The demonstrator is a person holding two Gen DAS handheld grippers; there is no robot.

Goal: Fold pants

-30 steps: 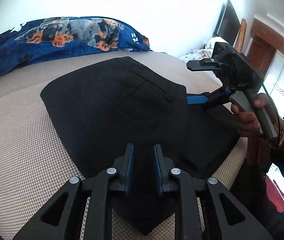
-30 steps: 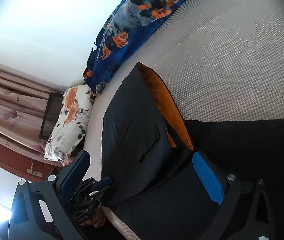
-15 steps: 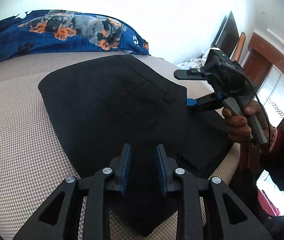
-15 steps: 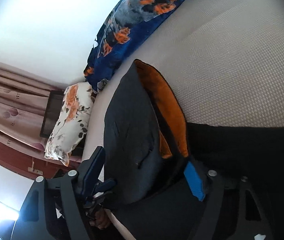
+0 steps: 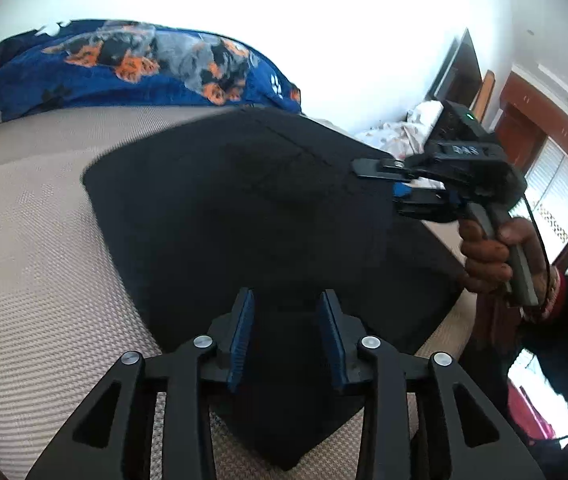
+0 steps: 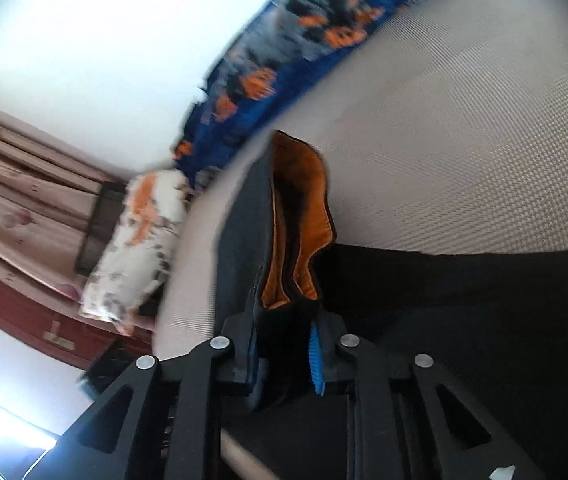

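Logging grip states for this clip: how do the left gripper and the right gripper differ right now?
The left gripper has just been opening, and its pads stand apart over the pants without pressing them. The right gripper has just been closing and is shut on the waistband, whose orange lining shows. The left gripper sits at a pointed corner of the cloth, the right gripper at the waist edge. Both are black with blue pads.

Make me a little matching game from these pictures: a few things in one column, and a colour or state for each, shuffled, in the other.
Things:
1. pants
2. blanket
3. right gripper
4. left gripper

States:
A. blue with orange and grey animal print
B. clamped on the waistband, orange lining showing
C. black, lying on the beige bed
D. pads apart around a fold of black cloth

Pairs: 1-C, 2-A, 3-B, 4-D
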